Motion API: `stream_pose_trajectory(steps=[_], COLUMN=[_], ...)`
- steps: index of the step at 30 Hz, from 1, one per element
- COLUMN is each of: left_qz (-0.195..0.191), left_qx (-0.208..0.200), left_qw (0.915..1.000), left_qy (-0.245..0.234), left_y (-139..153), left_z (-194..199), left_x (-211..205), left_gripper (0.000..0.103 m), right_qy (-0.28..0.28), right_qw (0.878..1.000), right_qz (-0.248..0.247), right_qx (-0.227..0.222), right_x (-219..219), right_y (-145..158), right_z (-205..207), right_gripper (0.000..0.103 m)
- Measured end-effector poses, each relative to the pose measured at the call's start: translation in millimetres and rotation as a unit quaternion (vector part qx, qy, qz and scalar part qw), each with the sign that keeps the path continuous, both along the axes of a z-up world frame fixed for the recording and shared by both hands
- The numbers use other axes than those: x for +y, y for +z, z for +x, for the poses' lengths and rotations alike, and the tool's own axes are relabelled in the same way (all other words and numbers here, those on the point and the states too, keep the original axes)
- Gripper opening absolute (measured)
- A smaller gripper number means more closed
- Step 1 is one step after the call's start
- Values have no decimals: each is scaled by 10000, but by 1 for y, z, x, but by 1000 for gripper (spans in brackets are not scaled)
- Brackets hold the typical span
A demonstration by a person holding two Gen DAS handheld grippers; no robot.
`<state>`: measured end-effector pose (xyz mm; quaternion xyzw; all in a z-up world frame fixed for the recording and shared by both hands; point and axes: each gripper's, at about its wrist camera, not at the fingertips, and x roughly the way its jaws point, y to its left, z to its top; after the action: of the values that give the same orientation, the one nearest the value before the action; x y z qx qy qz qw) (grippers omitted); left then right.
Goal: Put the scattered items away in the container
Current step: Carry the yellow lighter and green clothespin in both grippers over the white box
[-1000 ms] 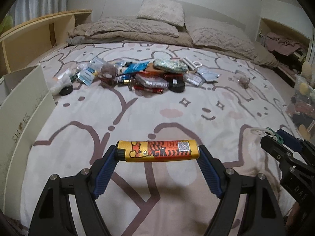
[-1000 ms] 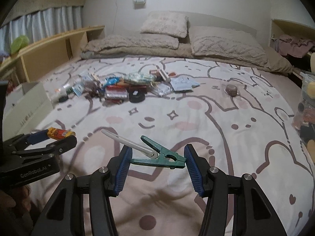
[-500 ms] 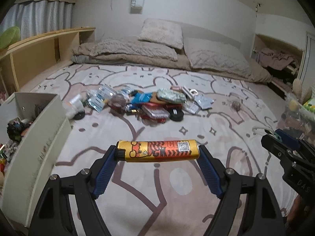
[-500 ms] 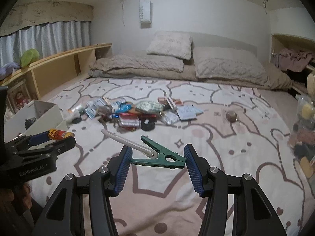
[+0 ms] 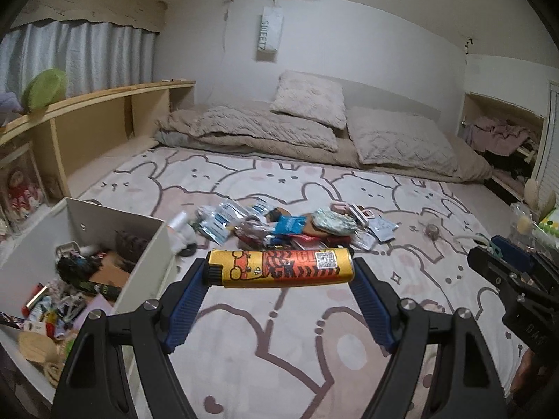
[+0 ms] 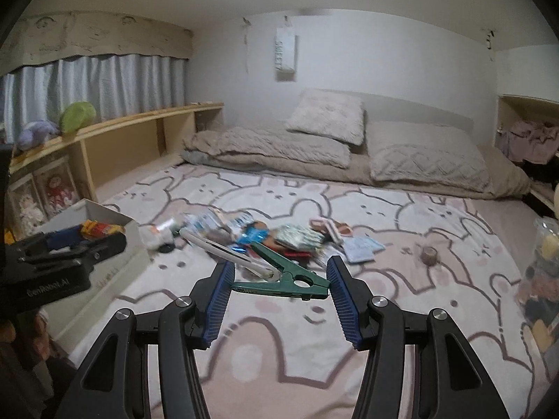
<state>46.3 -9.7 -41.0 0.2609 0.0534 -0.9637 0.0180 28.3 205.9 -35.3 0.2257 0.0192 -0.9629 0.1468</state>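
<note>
Now mid-carry: L gripper [image 5: 279, 272] clamps lighter [image 5: 279, 268], R gripper [image 6: 279, 281] clamps green clip [image 6: 284, 277]; next, drop both in box [image 5: 146, 269].

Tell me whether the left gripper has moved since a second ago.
Yes. The left gripper, shut on the lighter, has risen and tipped: the white box now shows its inside, and the ceiling has come into view.

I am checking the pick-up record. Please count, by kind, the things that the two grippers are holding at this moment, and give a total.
Lighter, yellow and orange, clamped end to end in the left gripper: 1
Clothes peg, green, clamped in the right gripper: 1
White strip pinched in the peg's mouth, kind unclear: 1
Total: 3
</note>
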Motion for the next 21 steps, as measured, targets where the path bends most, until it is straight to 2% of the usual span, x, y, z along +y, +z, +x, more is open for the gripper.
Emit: stream_pose_trajectory(steps=[9,21], left_qz=[-138,-273], left_qx=[178,208], left_qw=[9995,9970], left_qy=[225,701], left_y=[20,28], left_z=[19,41], left_x=[-28,-79], left_gripper=[81,81], right_qy=[446,1063], right_qw=[9986,9938], right_qz=[-218,-181], right_qx=[161,262], right_x=[-40,-102], right_y=[20,29], right_z=[4,10], right_gripper=[55,55])
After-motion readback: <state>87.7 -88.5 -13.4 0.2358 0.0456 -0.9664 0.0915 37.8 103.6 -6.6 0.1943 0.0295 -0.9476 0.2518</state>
